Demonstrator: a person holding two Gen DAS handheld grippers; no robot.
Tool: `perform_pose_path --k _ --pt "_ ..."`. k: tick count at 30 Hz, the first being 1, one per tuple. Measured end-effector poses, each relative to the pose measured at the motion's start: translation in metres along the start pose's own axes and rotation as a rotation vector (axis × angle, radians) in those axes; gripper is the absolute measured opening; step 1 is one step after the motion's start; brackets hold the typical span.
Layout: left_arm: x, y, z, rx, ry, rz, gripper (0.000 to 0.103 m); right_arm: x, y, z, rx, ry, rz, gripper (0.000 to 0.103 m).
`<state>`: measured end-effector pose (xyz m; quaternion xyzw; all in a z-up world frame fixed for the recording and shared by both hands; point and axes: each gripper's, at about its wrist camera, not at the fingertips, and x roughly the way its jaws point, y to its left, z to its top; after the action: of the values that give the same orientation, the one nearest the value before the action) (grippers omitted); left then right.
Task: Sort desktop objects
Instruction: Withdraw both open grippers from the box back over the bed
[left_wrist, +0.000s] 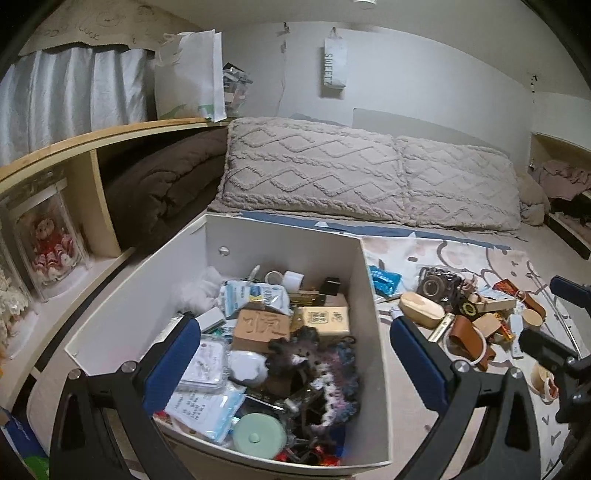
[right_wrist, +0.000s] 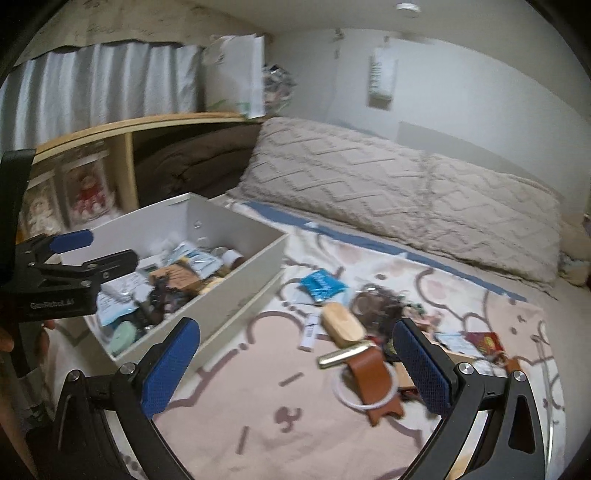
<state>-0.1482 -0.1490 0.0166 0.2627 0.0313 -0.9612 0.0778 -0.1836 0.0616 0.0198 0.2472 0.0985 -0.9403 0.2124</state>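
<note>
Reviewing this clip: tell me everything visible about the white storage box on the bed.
The white storage box is open-topped and rectangular, with smooth, rigid-looking walls and a round metal fastener on its far wall. It sits upright on the patterned bedsheet, left of the loose pile of items. It is crowded with clutter, including a cardboard-brown box, a mint round lid and paper packets. The open left gripper hovers over it.

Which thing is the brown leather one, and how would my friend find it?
Start at the big white box on the bed, then look to the pile of small things on the patterned blanket beside it. At the pile's near edge lies the brown leather strap, the only piece threaded through a thin white ring.
</note>
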Motion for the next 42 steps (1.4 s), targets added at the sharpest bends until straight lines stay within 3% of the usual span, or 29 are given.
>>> perform_pose_path --k 13,30,42 --pt "0.004 -0.04 -0.005 0.042 -0.022 -0.032 0.103 -0.034 -0.054 -0.026 0.071 -0.078 -0.101 0.103" --pt "-0.011 -0.082 -0.009 0.047 -0.13 -0.121 0.103 -0.073 -0.096 -0.059 0.135 -0.147 -0.157 0.103" --pt "-0.002 -0.113 -0.025 0.119 -0.108 -0.148 0.103 -0.065 -0.11 -0.079 0.139 -0.132 -0.163 0.103"
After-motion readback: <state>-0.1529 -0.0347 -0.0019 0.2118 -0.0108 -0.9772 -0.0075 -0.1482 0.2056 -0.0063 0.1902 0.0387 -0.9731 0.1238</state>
